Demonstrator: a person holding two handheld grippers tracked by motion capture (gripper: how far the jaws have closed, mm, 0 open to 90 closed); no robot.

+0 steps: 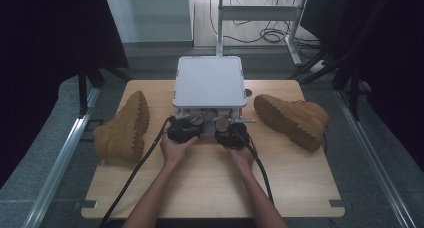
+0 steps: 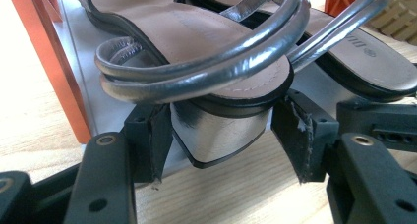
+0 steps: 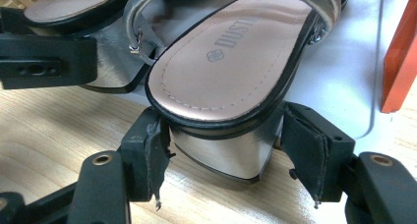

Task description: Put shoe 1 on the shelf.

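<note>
High view shows a light wooden bench (image 1: 210, 183) with a grey two-tier shoe rack (image 1: 210, 80) standing at the middle of its far edge. A tan suede work boot (image 1: 122, 130) lies near the bench's left edge and a second tan boot (image 1: 292, 119) lies on its side near the right edge. The person's hands hold both tools at the rack's front, side by side.

The left gripper (image 2: 223, 135) has its jaws spread either side of the silver block heel of a metallic silver strappy sandal (image 2: 206, 57); the left pad sits against the heel, the right pad stands just off it. The right gripper (image 3: 226, 150) brackets the block heel of the matching silver sandal with a beige printed insole (image 3: 231, 67), left pad touching, right pad close beside. Both sandals rest on the rack's pale lower shelf (image 3: 344, 86), heels overhanging its front edge, just beside each other.
</note>
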